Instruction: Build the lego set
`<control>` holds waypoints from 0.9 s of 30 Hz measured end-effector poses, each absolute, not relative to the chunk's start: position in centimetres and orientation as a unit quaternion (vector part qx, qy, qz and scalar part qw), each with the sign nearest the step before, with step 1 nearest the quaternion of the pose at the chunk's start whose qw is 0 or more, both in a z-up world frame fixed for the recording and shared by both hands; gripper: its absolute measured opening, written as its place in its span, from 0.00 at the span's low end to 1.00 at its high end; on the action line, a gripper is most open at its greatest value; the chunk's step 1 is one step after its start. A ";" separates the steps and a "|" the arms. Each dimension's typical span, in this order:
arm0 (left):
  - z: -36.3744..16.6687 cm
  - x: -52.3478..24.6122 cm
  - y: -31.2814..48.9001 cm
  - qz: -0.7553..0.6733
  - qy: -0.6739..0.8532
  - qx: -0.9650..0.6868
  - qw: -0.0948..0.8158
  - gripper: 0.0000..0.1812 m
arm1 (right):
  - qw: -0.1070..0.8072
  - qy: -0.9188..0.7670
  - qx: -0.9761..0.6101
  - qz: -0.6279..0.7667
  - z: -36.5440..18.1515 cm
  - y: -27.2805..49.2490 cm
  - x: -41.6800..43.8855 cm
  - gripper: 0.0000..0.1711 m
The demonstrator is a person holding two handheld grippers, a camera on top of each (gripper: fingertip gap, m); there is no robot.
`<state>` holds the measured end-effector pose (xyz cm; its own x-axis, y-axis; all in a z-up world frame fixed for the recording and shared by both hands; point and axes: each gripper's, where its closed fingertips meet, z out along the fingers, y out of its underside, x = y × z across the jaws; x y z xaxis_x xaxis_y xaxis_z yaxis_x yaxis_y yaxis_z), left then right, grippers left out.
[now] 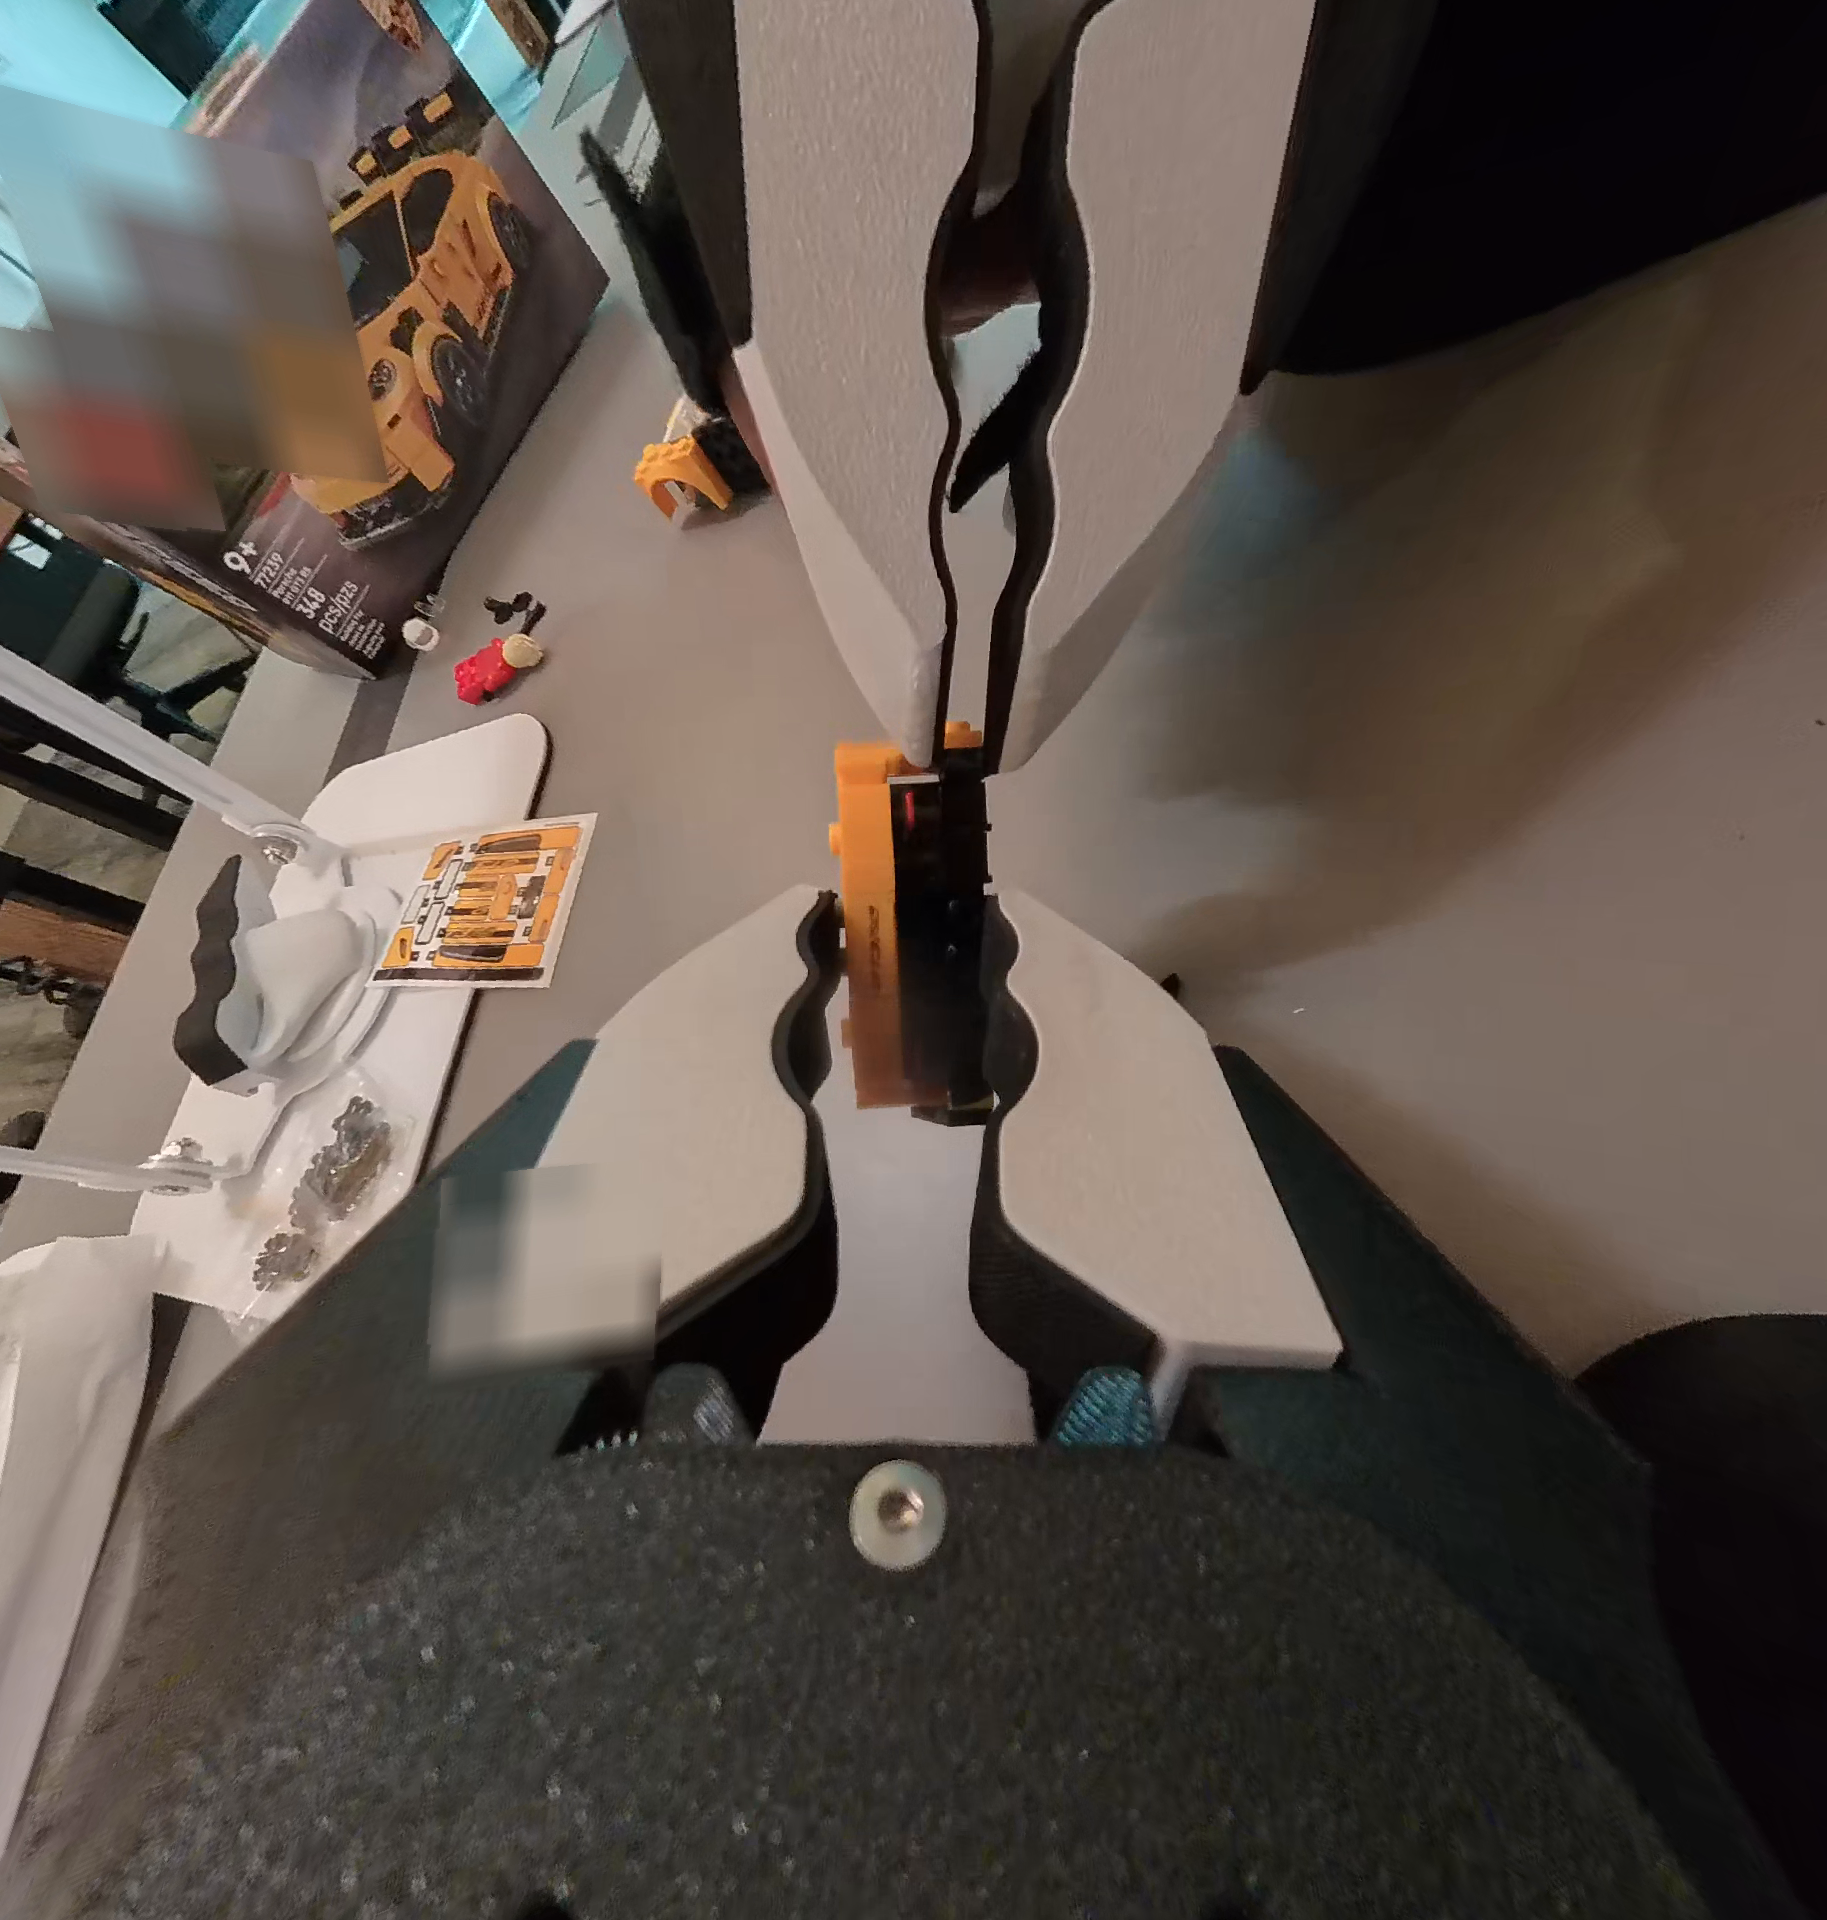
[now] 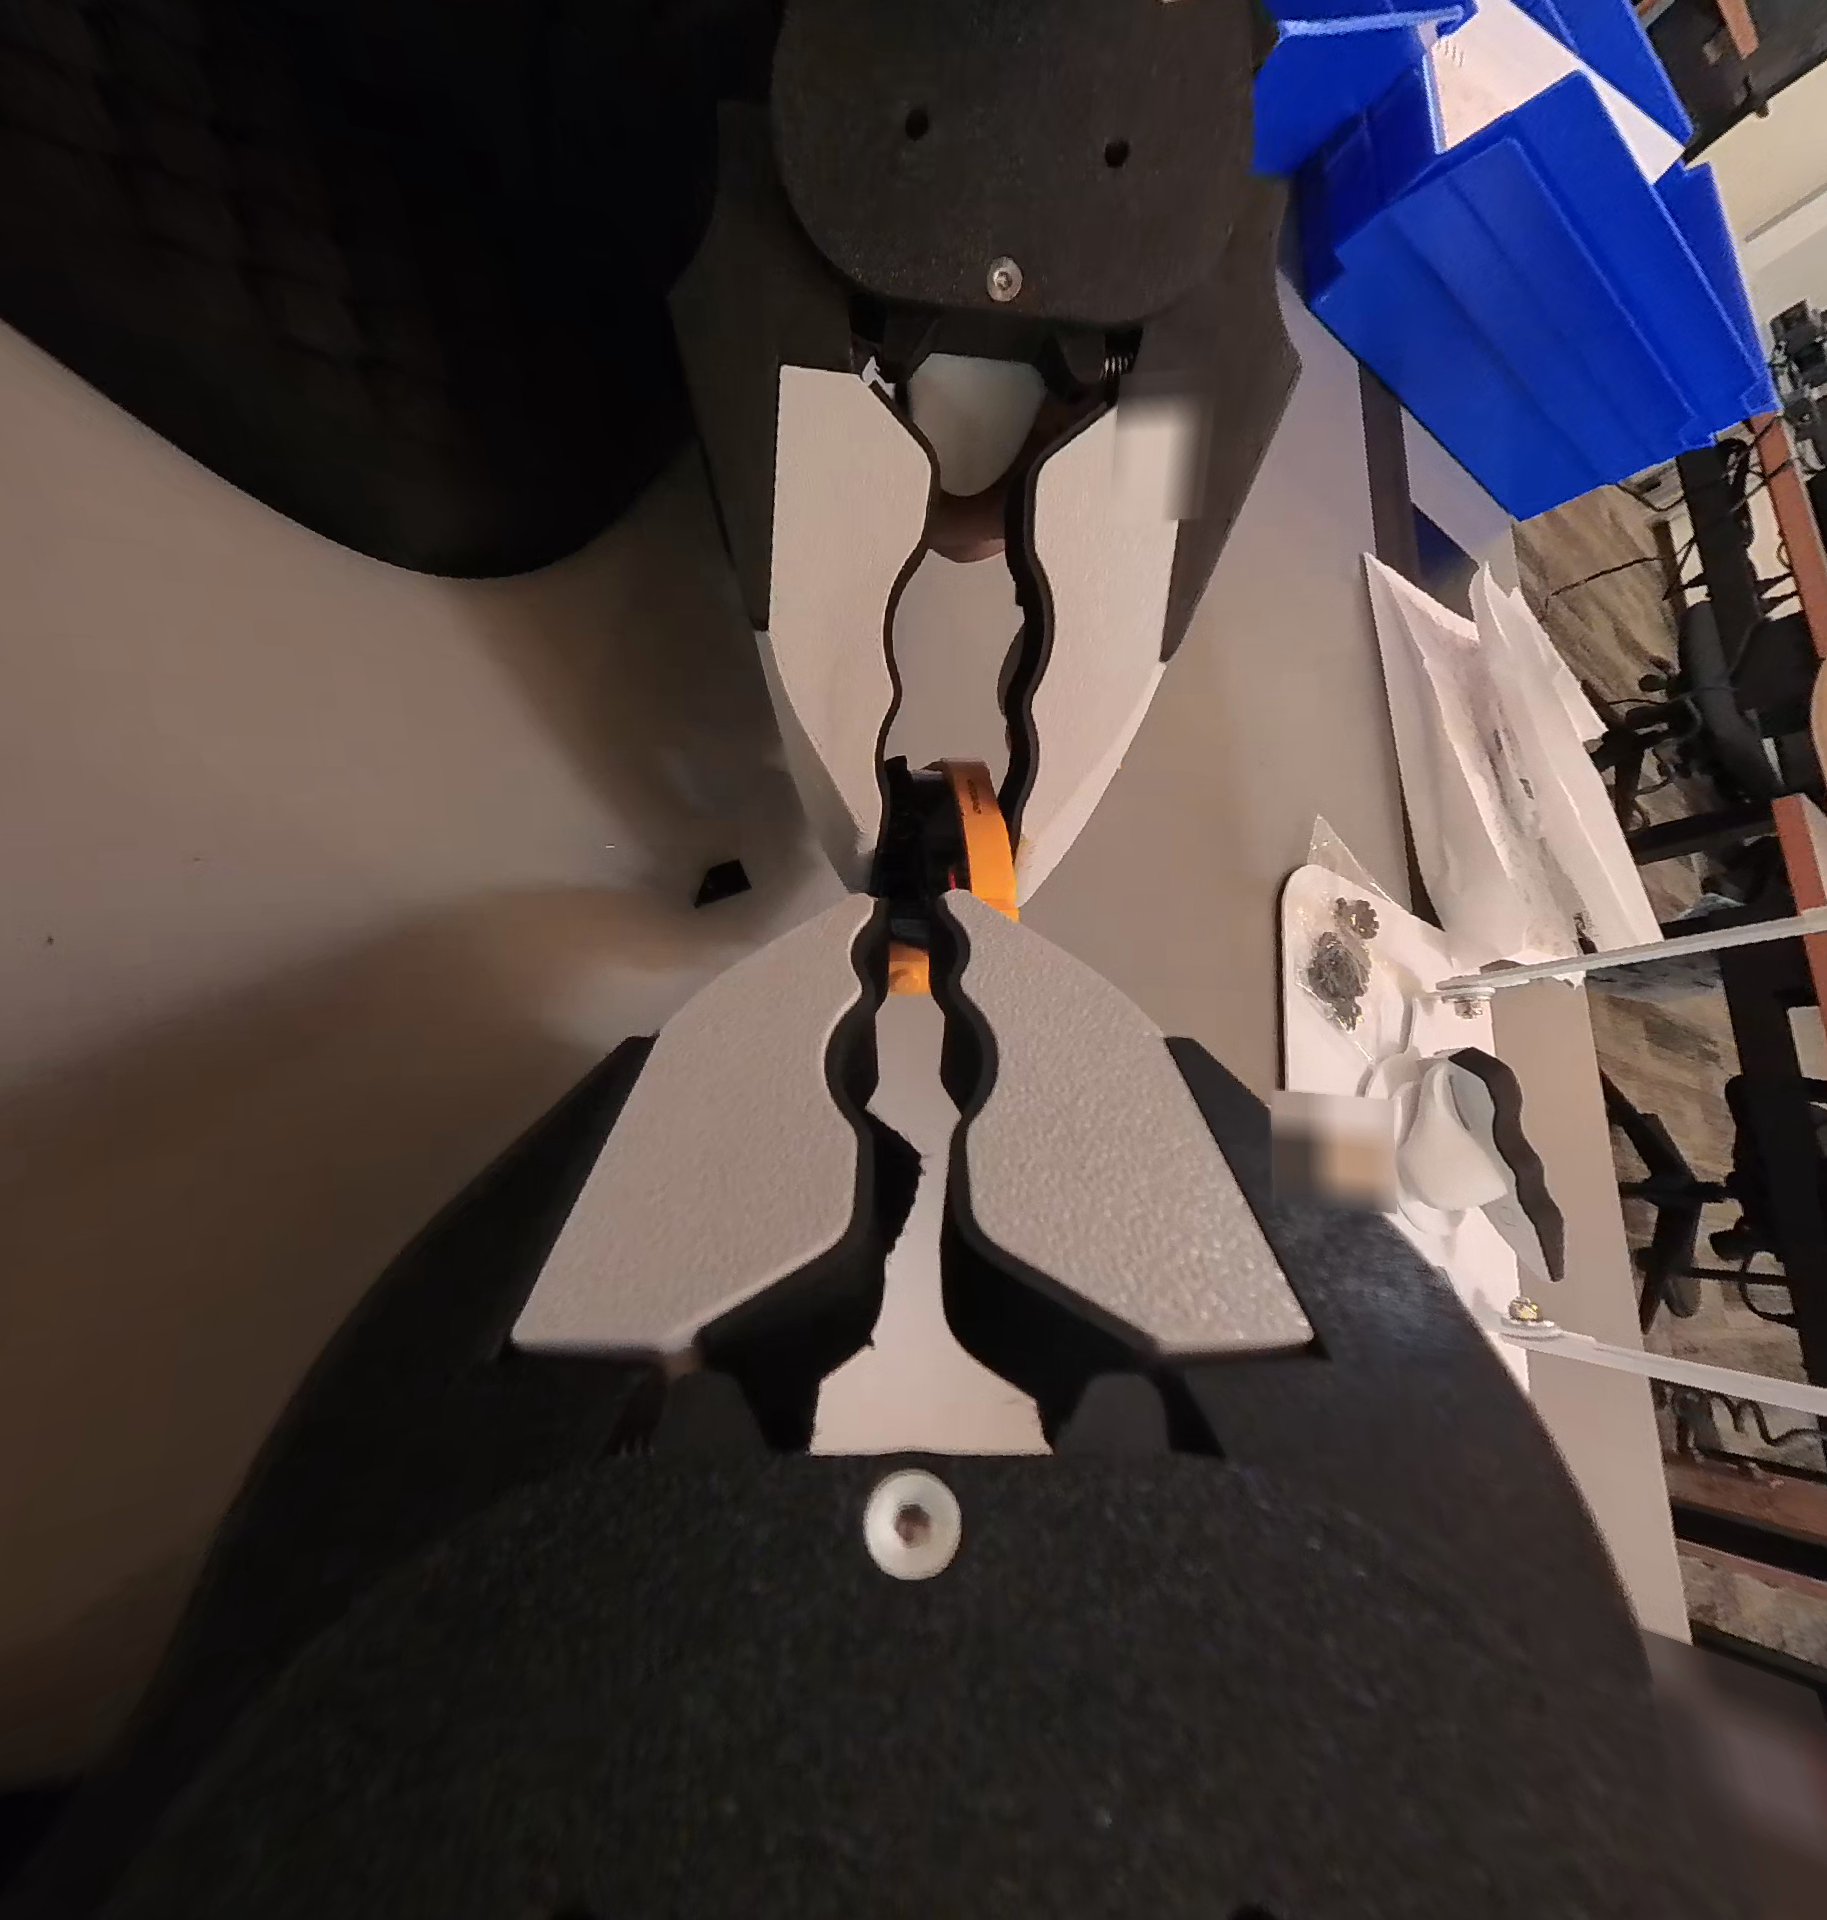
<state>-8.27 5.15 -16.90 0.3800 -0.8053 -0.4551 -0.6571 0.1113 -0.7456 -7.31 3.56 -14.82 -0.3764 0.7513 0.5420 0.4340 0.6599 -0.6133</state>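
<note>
The lego assembly (image 1: 904,925) is a narrow slab held on edge in the air above the grey worktop (image 1: 680,644), between the two tools. One long face is orange, with studs jutting sideways and a small dark marking on it; the other is black, layered in thin plates, with a sliver of red showing near the far end. From the right wrist view the same assembly (image 2: 950,842) shows an orange curved strip beside black parts.

The left tool (image 1: 904,914) is clamped on the near end of the assembly, its dark wavy pads pressed to the orange and black faces. The right tool (image 1: 966,732) comes from the opposite side, its tips pinched on the far end of the assembly's black layers.

On the worktop lie an orange arched piece (image 1: 680,473), a red-bodied minifigure part (image 1: 493,665) and some small black bits (image 1: 514,606). Farther left stands the set's box (image 1: 369,343) picturing an orange car, and an orange-and-black sticker sheet (image 1: 483,899) rests on a white board (image 1: 441,769).
</note>
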 end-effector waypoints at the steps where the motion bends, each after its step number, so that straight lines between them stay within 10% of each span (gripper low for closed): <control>1: -16.9 -8.3 5.2 -0.069 0.553 -0.661 0.502 0.14 | 0.422 -0.808 -0.367 0.187 -14.8 3.6 -7.3 0.04; 27: -12.8 -8.9 6.0 0.022 0.526 -0.613 0.589 0.14 | 0.482 -0.741 -0.379 0.273 -12.2 5.2 -7.7 0.04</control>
